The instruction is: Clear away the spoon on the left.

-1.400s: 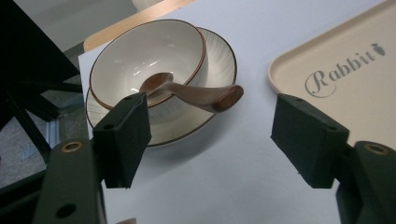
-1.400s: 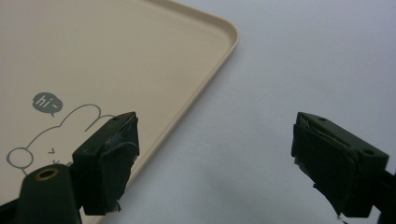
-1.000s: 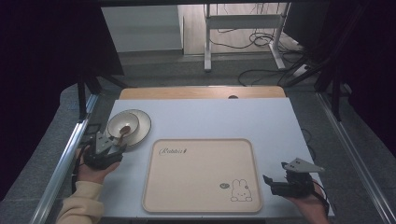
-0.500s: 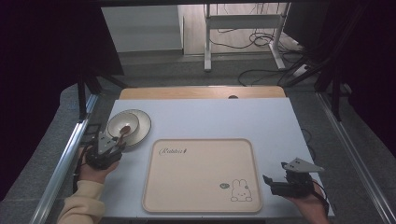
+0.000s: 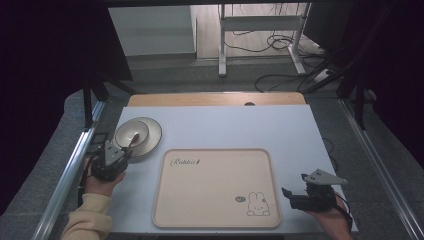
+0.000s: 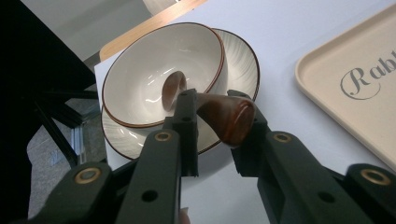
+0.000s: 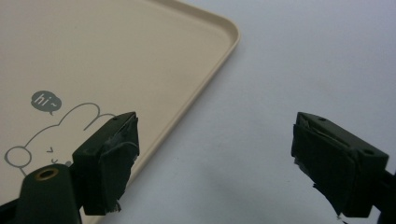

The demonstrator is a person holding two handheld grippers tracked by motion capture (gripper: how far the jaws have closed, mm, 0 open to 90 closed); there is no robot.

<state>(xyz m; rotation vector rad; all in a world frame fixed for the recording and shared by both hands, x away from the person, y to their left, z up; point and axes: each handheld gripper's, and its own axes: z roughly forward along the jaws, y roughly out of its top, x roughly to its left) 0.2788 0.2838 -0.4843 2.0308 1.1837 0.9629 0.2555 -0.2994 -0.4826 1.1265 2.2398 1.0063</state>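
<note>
1. Left of the tray (image 5: 215, 187), the left gripper (image 6: 212, 116) has just been closing its jaws, and the brown wooden spoon (image 6: 219, 114) is between them. In the left gripper view both pads now press on the thick end of the handle, so I judge the grip made.
2. The spoon's rounded end rests inside the white bowl (image 6: 154, 65), and its handle leans out over the rim toward the gripper. The bowl stands on a ribbed plate (image 6: 240, 56), both well to the left of the tray and beyond its near-left corner.
3. From above, the left gripper (image 5: 111, 161) sits just at the near edge of the plate (image 5: 150, 137), the person's hand (image 5: 97, 185) behind it.
4. With the handle pinched, the next move is probably a lift clear of the bowl; the rim is close, so a careless pull might tip or drag the bowl.
5. Right of the tray, the right gripper (image 5: 287, 194) rests on the table (image 5: 300, 135) near the tray's near-right corner. Its jaws stand wide apart with nothing between them, as the right gripper view (image 7: 215, 163) shows.
</note>
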